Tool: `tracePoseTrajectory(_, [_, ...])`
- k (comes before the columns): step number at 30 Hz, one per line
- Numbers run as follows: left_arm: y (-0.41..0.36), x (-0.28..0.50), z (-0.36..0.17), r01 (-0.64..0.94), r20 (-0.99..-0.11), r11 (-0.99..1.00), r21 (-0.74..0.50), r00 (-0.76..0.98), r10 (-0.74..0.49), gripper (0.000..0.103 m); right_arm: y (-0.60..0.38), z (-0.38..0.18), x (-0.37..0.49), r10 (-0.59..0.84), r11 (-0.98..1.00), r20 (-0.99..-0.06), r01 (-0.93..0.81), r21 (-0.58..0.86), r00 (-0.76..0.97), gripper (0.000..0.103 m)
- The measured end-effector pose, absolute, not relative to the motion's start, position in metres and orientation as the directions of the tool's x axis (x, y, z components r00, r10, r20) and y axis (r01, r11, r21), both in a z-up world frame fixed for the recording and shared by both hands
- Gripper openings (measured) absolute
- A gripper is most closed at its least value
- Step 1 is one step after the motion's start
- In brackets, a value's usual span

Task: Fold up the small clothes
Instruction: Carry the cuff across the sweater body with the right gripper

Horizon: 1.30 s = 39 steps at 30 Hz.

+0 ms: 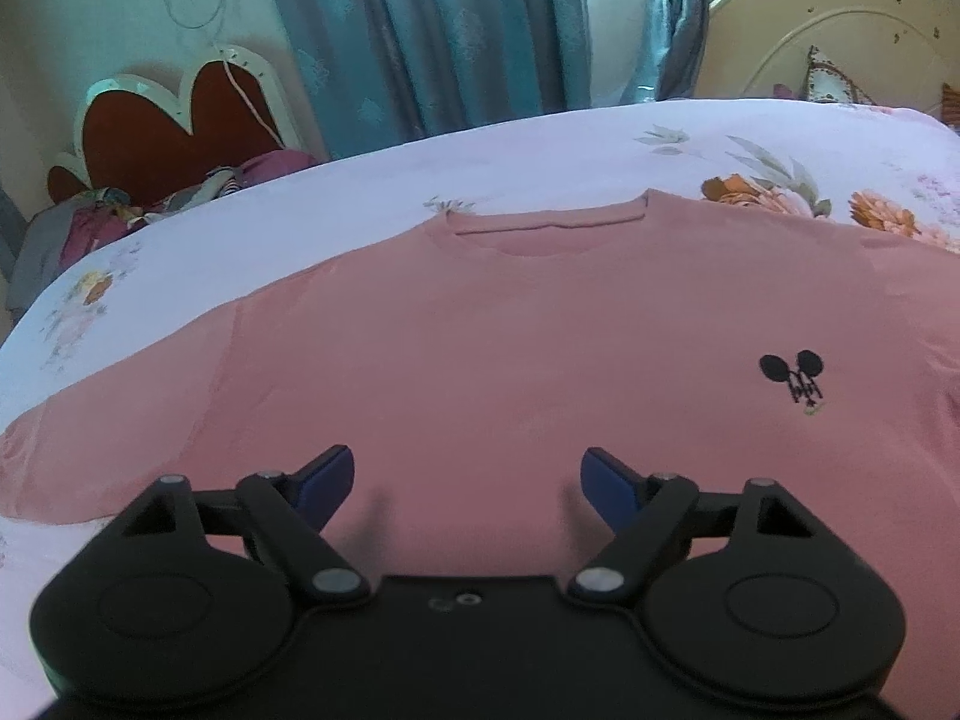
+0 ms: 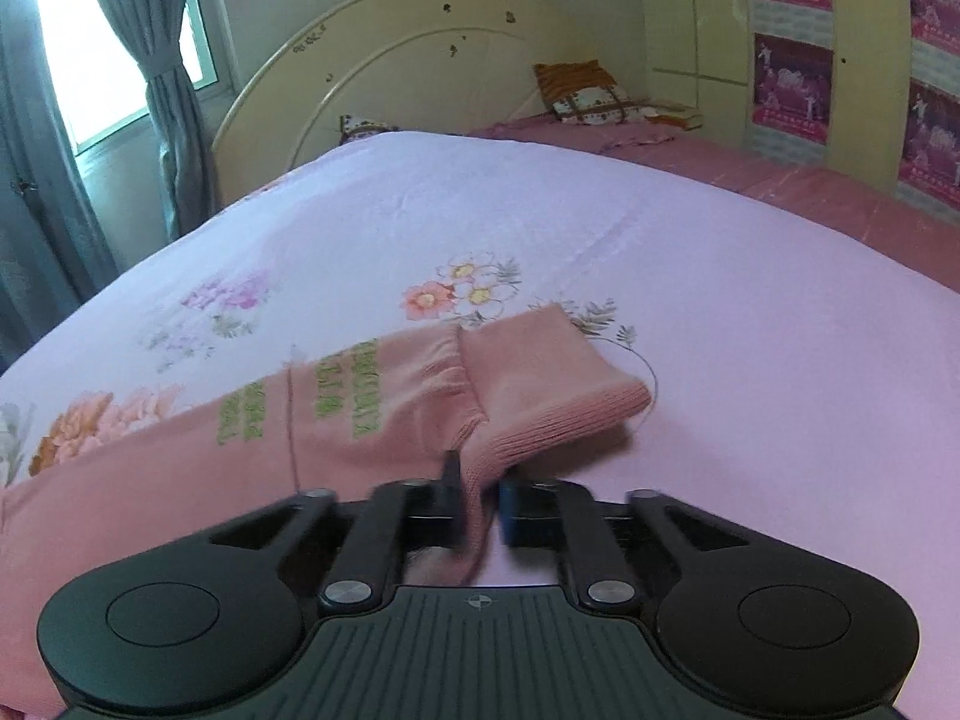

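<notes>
A pink sweatshirt (image 1: 510, 348) lies flat, front up, on the bed, with its neckline at the far side and a small black mouse logo (image 1: 795, 381) on the chest. My left gripper (image 1: 465, 483) hovers over its lower part, open, with nothing between the blue pads. In the right wrist view the sweatshirt's sleeve (image 2: 372, 402), printed with green letters, ends in a ribbed cuff (image 2: 558, 384). My right gripper (image 2: 480, 504) is shut on the near edge of that cuff, which is lifted a little off the sheet.
The bed carries a pale floral sheet (image 2: 480, 228). A cream headboard (image 2: 384, 60) and pillows (image 2: 594, 93) stand at the far end. A heart-shaped chair (image 1: 174, 114) with piled clothes and blue curtains (image 1: 432, 30) lie beyond the bed's left edge.
</notes>
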State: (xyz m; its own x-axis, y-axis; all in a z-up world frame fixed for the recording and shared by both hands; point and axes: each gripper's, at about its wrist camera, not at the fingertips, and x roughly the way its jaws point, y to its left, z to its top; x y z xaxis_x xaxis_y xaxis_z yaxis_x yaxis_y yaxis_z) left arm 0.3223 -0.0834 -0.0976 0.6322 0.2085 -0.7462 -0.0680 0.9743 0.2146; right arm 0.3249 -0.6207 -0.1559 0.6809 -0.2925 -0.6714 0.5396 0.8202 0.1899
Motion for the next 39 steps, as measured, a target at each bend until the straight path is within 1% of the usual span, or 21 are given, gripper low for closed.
tracePoseTrajectory(4, [-0.079,0.321,-0.093,-0.053,-0.753,0.981,0.185,0.634,0.177,0.078,-0.602,-0.136,0.326,-0.278,0.849,-0.63,0.492,0.192,0.726,0.008])
tracePoseTrajectory(9, [-0.063,0.316,-0.085,-0.072,-0.74,0.983,0.167,0.65,0.174,0.077,-0.556,-0.102,0.338,-0.205,0.904,-0.556,0.373,0.207,0.806,0.008])
tracePoseTrajectory(14, [-0.042,0.312,-0.081,-0.083,-0.721,0.983,0.166,0.669,0.178,0.077,-0.479,-0.072,0.353,-0.08,0.952,-0.478,0.209,0.223,0.875,0.008])
tracePoseTrajectory(18, [-0.02,0.314,-0.083,-0.085,-0.72,0.984,0.155,0.672,0.171,0.077,-0.4,-0.061,0.366,0.055,0.969,-0.453,0.063,0.241,0.89,0.008])
tracePoseTrajectory(22, [0.002,0.317,-0.086,-0.099,-0.726,0.985,0.14,0.667,0.17,0.077,-0.318,-0.068,0.374,0.195,0.962,-0.463,-0.078,0.26,0.864,0.008])
tracePoseTrajectory(27, [0.022,0.316,-0.088,-0.091,-0.718,0.984,0.152,0.674,0.173,0.077,-0.229,-0.101,0.378,0.328,0.934,-0.531,-0.183,0.307,0.781,0.008])
tracePoseTrajectory(30, [0.031,0.317,-0.088,-0.08,-0.721,0.992,0.103,0.681,0.129,0.077,-0.196,-0.122,0.375,0.357,0.927,-0.574,-0.208,0.311,0.737,0.009])
tracePoseTrajectory(33, [0.034,0.32,-0.089,-0.047,-0.726,0.998,0.045,0.684,0.065,0.077,-0.183,-0.138,0.378,0.35,0.933,-0.625,-0.202,0.297,0.698,0.009])
tracePoseTrajectory(34, [0.032,0.321,-0.089,-0.032,-0.727,0.999,0.027,0.685,0.042,0.077,-0.185,-0.141,0.385,0.352,0.932,-0.637,-0.198,0.302,0.686,0.012])
tracePoseTrajectory(35, [0.029,0.323,-0.09,-0.014,-0.726,1.0,0.006,0.687,0.014,0.077,-0.186,-0.143,0.385,0.362,0.928,-0.641,-0.198,0.316,0.677,0.025])
tracePoseTrajectory(36, [0.026,0.323,-0.09,0.005,-0.725,1.0,-0.011,0.688,-0.011,0.078,-0.192,-0.143,0.387,0.37,0.924,-0.64,-0.192,0.331,0.673,0.054])
tracePoseTrajectory(37, [0.022,0.325,-0.091,0.023,-0.724,0.999,-0.026,0.689,-0.035,0.08,-0.196,-0.143,0.382,0.37,0.921,-0.627,-0.185,0.342,0.685,0.069])
tracePoseTrajectory(38, [0.016,0.326,-0.091,0.044,-0.719,0.998,-0.039,0.692,-0.058,0.081,-0.201,-0.139,0.378,0.367,0.921,-0.605,-0.188,0.34,0.707,0.077])
tracePoseTrajectory(39, [0.011,0.328,-0.092,0.067,-0.713,0.997,-0.048,0.697,-0.081,0.081,-0.21,-0.135,0.373,0.365,0.923,-0.594,-0.196,0.331,0.717,0.077])
